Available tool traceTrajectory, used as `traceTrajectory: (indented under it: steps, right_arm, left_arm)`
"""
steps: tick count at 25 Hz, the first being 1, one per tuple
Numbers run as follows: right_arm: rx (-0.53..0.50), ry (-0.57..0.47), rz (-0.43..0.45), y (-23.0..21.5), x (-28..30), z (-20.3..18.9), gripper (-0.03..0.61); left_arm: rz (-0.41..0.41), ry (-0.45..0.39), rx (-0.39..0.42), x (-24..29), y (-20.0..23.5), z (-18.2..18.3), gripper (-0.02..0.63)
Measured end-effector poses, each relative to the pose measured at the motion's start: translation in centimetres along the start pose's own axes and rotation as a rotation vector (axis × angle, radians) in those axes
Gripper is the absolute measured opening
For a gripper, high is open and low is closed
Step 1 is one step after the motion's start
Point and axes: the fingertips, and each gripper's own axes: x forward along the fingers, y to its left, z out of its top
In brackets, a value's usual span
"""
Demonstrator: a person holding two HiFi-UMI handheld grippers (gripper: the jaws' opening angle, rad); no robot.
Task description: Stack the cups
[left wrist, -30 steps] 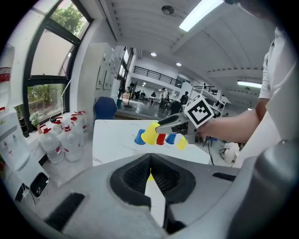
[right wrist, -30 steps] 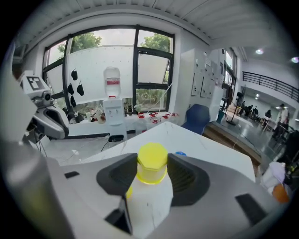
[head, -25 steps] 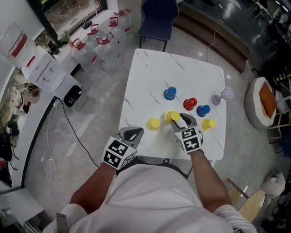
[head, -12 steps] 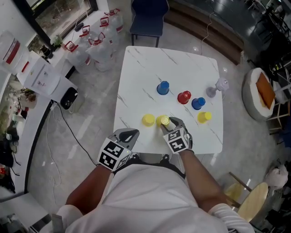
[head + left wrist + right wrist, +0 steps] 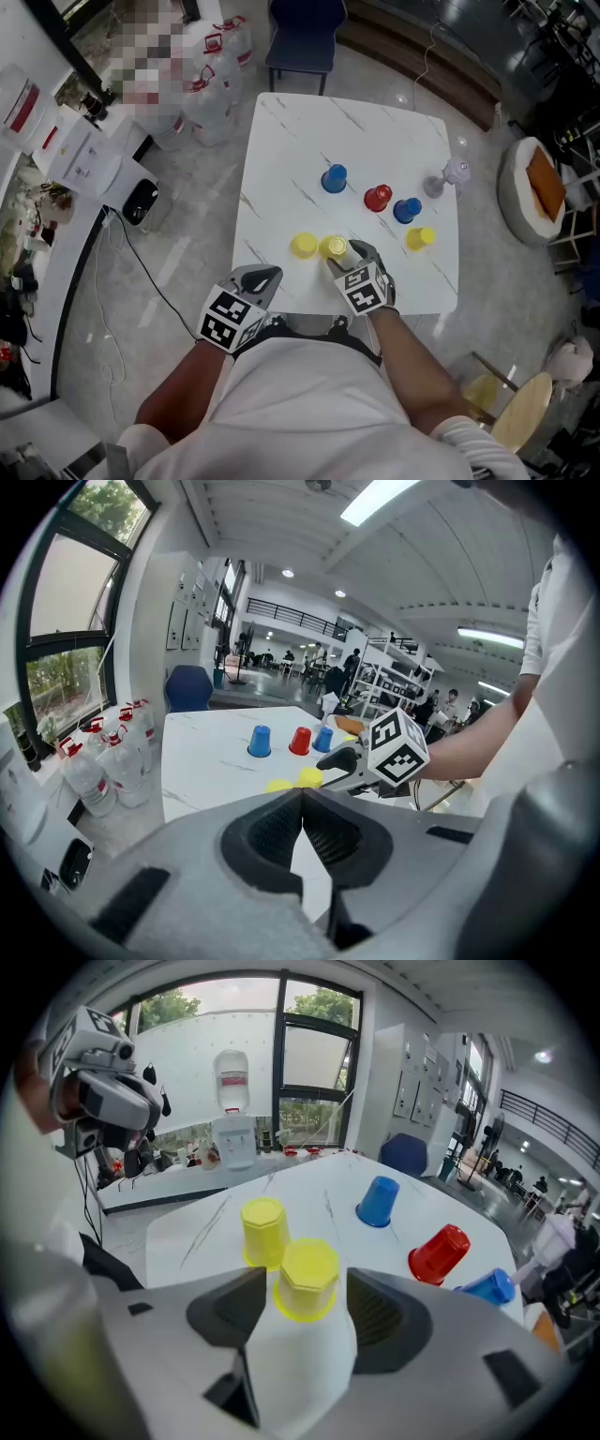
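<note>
An upside-down yellow cup (image 5: 307, 1274) stands on the white table (image 5: 309, 131) between the jaws of my right gripper (image 5: 307, 1290). Those jaws have just been opening, and gaps show on both sides of the cup. A second yellow cup (image 5: 263, 1230) stands close beside it on the left. Farther back are a blue cup (image 5: 334, 178), a red cup (image 5: 378, 198), another blue cup (image 5: 407, 210) and a third yellow cup (image 5: 419, 238). My left gripper (image 5: 259, 279) hangs shut and empty off the table's near edge.
A grey cup (image 5: 433, 186) and a pale object (image 5: 457, 171) sit near the table's right edge. A dark blue chair (image 5: 302, 37) stands beyond the far side. Water bottles (image 5: 211, 75) stand on the floor at the left.
The right gripper came down with the yellow cup, which now stands on the table beside the other yellow cup. Its jaws have parted from the cup. The left gripper stayed put.
</note>
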Motion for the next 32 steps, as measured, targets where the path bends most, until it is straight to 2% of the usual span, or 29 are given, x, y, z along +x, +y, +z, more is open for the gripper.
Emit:
traceTrajectory:
  steps: [5,10,14,17,21,32]
  right_arm:
    - [0.038,-0.085,-0.037,-1.4,-3.6,0.5,0.226]
    - [0.202,-0.195,-0.142,-7.2,-8.4,-0.7,0.151]
    - [0.293,-0.165,-0.276,-13.1,-10.8,-4.6,0.150]
    - [0.314,-0.095,-0.352,-16.8,-11.3,-7.9,0.202]
    - [0.328,-0.007,-0.358,-19.6,-10.0,-10.9,0.254]
    - [0.347,0.041,-0.316,-21.5,-7.8,-13.5,0.261]
  left_arm:
    - [-0.017,-0.006,0.015,1.1,-0.7,0.7,0.008]
    - [-0.050,-0.022,0.034,3.5,-2.4,2.2,0.008]
    - [-0.059,-0.027,0.047,4.3,-3.5,3.1,0.008]
    - [-0.051,-0.028,0.049,4.5,-4.1,3.5,0.008]
    - [-0.026,-0.024,0.039,4.5,-4.1,3.3,0.008]
    - [0.055,-0.029,-0.010,3.4,-4.4,2.4,0.008]
